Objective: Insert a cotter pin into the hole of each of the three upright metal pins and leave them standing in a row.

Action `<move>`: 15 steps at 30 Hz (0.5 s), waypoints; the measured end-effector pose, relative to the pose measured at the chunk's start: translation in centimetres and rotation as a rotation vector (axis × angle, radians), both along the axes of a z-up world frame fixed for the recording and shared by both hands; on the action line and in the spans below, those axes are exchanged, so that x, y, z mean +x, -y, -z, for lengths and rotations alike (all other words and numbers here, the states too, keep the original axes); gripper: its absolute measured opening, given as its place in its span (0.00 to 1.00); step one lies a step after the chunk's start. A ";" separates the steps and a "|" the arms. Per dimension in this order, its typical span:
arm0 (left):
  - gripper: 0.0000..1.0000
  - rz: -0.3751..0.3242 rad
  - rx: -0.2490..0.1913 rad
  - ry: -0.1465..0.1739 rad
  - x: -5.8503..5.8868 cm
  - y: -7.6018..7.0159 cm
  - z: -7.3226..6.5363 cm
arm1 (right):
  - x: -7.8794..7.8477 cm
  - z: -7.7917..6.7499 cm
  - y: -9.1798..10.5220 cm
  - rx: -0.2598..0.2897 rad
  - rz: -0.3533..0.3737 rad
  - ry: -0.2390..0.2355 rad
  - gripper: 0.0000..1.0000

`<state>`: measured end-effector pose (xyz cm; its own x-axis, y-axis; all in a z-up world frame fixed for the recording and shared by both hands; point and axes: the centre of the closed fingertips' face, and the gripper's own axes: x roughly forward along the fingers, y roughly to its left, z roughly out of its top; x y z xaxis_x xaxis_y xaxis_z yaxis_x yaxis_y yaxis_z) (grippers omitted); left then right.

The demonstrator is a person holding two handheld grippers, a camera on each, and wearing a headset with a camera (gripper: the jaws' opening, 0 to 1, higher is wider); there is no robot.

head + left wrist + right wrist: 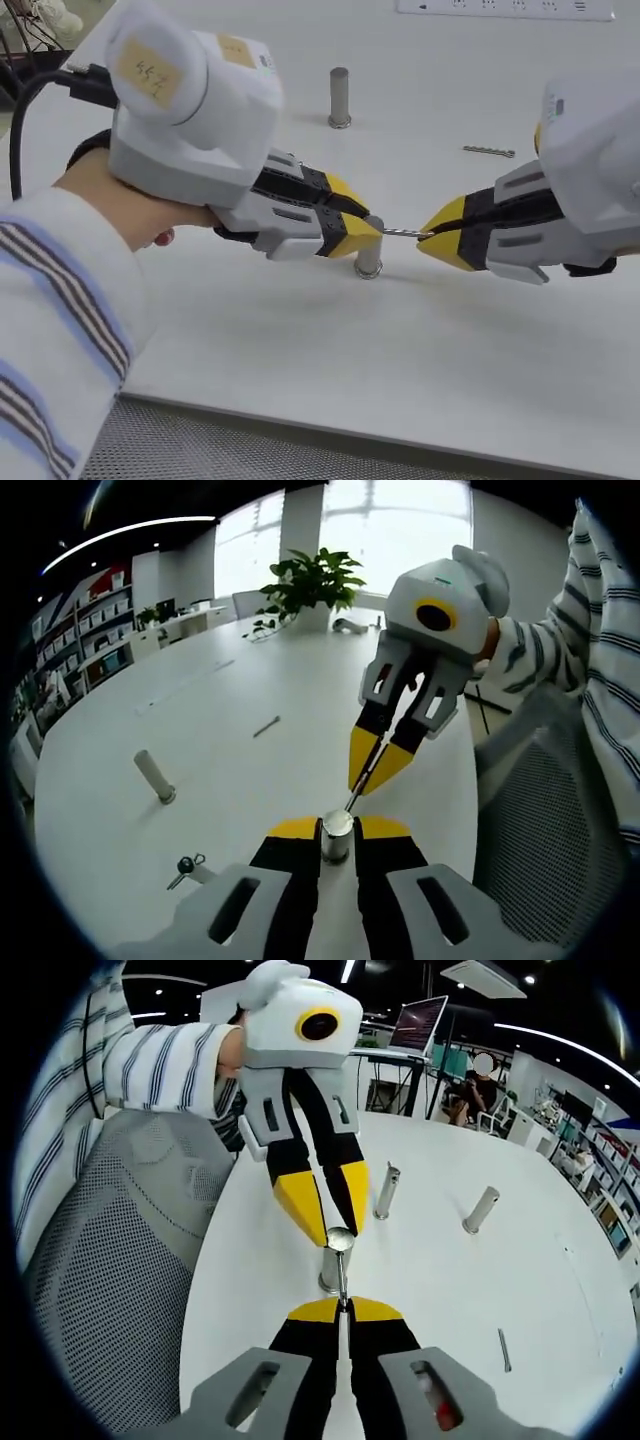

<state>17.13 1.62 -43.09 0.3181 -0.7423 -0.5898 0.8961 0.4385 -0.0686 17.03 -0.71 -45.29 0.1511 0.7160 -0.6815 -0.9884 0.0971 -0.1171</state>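
While left hand-held gripper [338, 830] clamps a metal pin [368, 262], right hand-held gripper [342, 1310] pinches a cotter pin [403, 232].

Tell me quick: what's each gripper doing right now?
Left gripper: shut on the upright metal pin.
Right gripper: shut on a cotter pin, its free end at the metal pin's top.

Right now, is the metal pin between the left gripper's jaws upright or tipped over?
Upright: the metal pin stands on its base on the table, with the left gripper shut around its top.
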 end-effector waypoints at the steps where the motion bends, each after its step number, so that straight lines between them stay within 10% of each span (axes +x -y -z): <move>1: 0.09 -0.001 0.001 -0.001 0.0 0.1 0.0 | 0.0 0.0 -0.1 0.000 0.001 0.000 0.00; 15: 0.09 0.002 0.009 -0.007 -0.2 0.4 0.0 | -1.0 -0.3 -2.2 0.018 -0.051 0.021 0.00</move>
